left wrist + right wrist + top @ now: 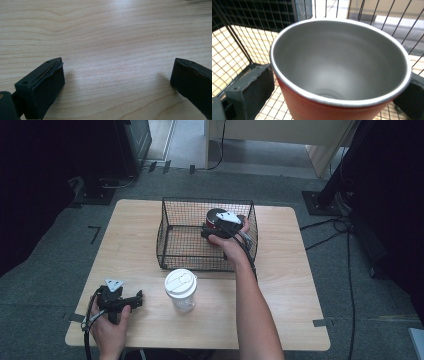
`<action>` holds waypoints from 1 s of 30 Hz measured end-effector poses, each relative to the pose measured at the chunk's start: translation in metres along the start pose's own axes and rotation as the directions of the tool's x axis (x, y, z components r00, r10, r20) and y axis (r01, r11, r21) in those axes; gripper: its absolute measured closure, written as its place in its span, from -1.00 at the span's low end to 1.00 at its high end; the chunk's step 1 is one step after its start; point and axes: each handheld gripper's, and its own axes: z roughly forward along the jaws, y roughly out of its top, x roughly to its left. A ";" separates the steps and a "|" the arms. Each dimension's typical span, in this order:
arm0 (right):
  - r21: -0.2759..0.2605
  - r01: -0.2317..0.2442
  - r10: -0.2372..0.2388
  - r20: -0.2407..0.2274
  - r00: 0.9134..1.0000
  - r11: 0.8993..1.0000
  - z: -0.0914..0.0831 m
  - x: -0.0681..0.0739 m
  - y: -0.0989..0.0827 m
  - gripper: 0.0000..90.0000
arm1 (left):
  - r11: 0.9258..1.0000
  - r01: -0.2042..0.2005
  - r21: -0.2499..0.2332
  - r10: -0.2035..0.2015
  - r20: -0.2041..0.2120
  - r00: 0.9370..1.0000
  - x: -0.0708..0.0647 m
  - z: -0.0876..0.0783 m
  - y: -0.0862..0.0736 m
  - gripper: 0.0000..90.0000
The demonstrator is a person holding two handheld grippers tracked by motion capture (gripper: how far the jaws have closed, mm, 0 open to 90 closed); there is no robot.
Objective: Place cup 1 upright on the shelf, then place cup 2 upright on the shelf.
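The high view is dim and soft, its left and right edges sunk in near black, with the pale tabletop (150, 245) the brightest part and daylight on the floor past its far edge. In the left gripper view a white glare sits at the tabletop's far edge and soft shadows lie beside both jaws. The right gripper view is sharp on the cup (337, 65) rim, blown out behind the basket (242, 37) mesh.

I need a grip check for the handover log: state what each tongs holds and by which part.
Left tongs: nothing, jaws wide over bare table. Right tongs: jaws flank the red cup below its rim inside the wire basket; a gap shows at the left pad, so it looks released.
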 end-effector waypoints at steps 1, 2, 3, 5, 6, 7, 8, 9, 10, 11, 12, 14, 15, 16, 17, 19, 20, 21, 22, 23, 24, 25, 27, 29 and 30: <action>-0.008 0.001 -0.001 0.003 1.000 1.000 -0.001 0.000 0.001 -1.00 | 1.000 0.000 0.000 0.000 0.000 1.000 0.000 0.000 0.000 -1.00; -0.018 0.003 -0.003 0.006 1.000 1.000 -0.001 0.001 0.001 -1.00 | 1.000 0.000 0.000 0.000 0.000 1.000 0.000 0.000 0.000 -1.00; -0.027 0.007 -0.007 0.006 1.000 1.000 -0.002 0.001 0.002 -1.00 | 1.000 0.002 -0.001 -0.002 0.000 1.000 0.000 0.000 0.000 -1.00; -0.043 0.013 -0.013 0.011 1.000 0.999 -0.004 0.001 0.004 -1.00 | 1.000 0.003 -0.002 -0.003 0.000 1.000 0.000 0.000 0.000 -1.00; -0.054 0.014 -0.013 0.013 1.000 0.998 -0.004 0.000 0.005 -1.00 | 1.000 0.000 0.000 0.000 0.000 1.000 0.000 0.000 0.000 -1.00; -0.064 0.011 -0.010 0.016 1.000 0.998 -0.006 -0.001 0.007 -1.00 | 1.000 0.002 -0.001 -0.002 0.000 1.000 0.000 0.000 0.000 -1.00; -0.074 0.007 -0.006 0.013 1.000 0.997 -0.007 -0.001 0.008 -1.00 | 1.000 -0.001 0.001 0.001 0.000 1.000 0.000 0.000 0.000 -1.00; -0.095 0.012 -0.011 0.009 1.000 0.995 -0.010 -0.002 0.011 -1.00 | 1.000 0.001 -0.001 -0.001 0.000 1.000 0.000 0.000 0.000 -1.00; -0.095 0.012 -0.011 0.009 1.000 0.995 -0.010 -0.002 0.011 -1.00 | 1.000 0.001 -0.001 -0.001 0.000 1.000 0.000 0.000 0.000 -1.00; -0.110 0.010 -0.008 0.014 1.000 0.994 -0.013 -0.003 0.014 -1.00 | 1.000 0.001 -0.001 -0.001 0.000 1.000 0.000 0.000 0.000 -1.00; -0.120 0.011 -0.009 0.019 1.000 0.993 -0.015 -0.003 0.016 -1.00 | 1.000 0.000 0.000 0.000 0.000 1.000 0.000 0.000 0.000 -1.00; -0.130 0.009 -0.007 0.021 1.000 0.991 -0.017 -0.004 0.019 -1.00 | 1.000 0.001 -0.001 -0.001 0.000 1.000 0.000 0.000 0.000 -1.00; -0.139 0.009 -0.006 0.022 1.000 0.990 -0.019 -0.004 0.021 -1.00 | 1.000 0.001 -0.001 -0.001 0.000 1.000 0.000 0.000 0.000 -1.00; -0.147 0.010 -0.006 0.025 1.000 0.989 -0.022 -0.004 0.024 -1.00 | 1.000 0.002 -0.001 -0.002 0.000 1.000 0.000 0.000 0.000 -1.00; -0.159 0.009 -0.006 0.021 1.000 0.987 -0.025 -0.004 0.027 -1.00 | 1.000 0.001 -0.001 -0.001 0.000 1.000 0.000 0.000 0.000 -1.00; -0.174 0.006 -0.002 0.021 1.000 0.985 -0.031 -0.003 0.032 -1.00 | 1.000 0.002 -0.002 -0.002 0.000 1.000 0.000 0.000 0.000 -1.00; -0.180 0.002 0.001 0.016 1.000 0.984 -0.035 -0.003 0.034 -1.00 | 1.000 0.001 -0.001 -0.001 0.000 1.000 0.000 0.000 0.000 -1.00; -0.186 0.000 0.002 0.010 1.000 0.983 -0.039 -0.002 0.036 -1.00 | 1.000 0.001 -0.001 -0.001 0.000 1.000 0.000 0.000 0.000 -1.00; -0.186 -0.001 0.002 0.005 1.000 0.983 -0.042 -0.002 0.038 -1.00 | 1.000 0.001 -0.001 -0.001 0.000 1.000 0.000 0.000 0.000 -1.00; -0.184 0.000 0.001 0.005 1.000 0.983 -0.046 -0.001 0.039 -1.00 | 1.000 0.000 0.000 0.000 0.000 1.000 0.000 0.000 0.000 -1.00; -0.185 0.002 -0.002 0.000 1.000 0.983 -0.050 -0.001 0.040 -1.00 | 1.000 0.003 -0.003 -0.003 0.000 1.000 0.000 0.000 0.000 -1.00; -0.187 0.009 -0.010 -0.008 1.000 0.982 -0.054 0.000 0.040 -1.00 | 1.000 0.003 -0.001 -0.003 0.000 1.000 0.000 0.000 0.000 -1.00; -0.190 0.016 -0.020 -0.017 1.000 0.982 -0.063 0.002 0.041 -1.00 | 1.000 0.003 -0.001 -0.003 0.000 1.000 0.000 0.000 0.000 -1.00; -0.199 0.021 -0.027 -0.028 0.999 0.980 -0.071 0.003 0.041 -1.00 | 1.000 0.003 -0.002 -0.003 0.000 1.000 0.000 0.000 0.000 -1.00; -0.198 0.018 -0.027 -0.041 0.999 0.980 -0.079 0.004 0.040 -1.00 | 1.000 0.003 -0.001 -0.003 0.001 1.000 0.000 0.000 0.000 -1.00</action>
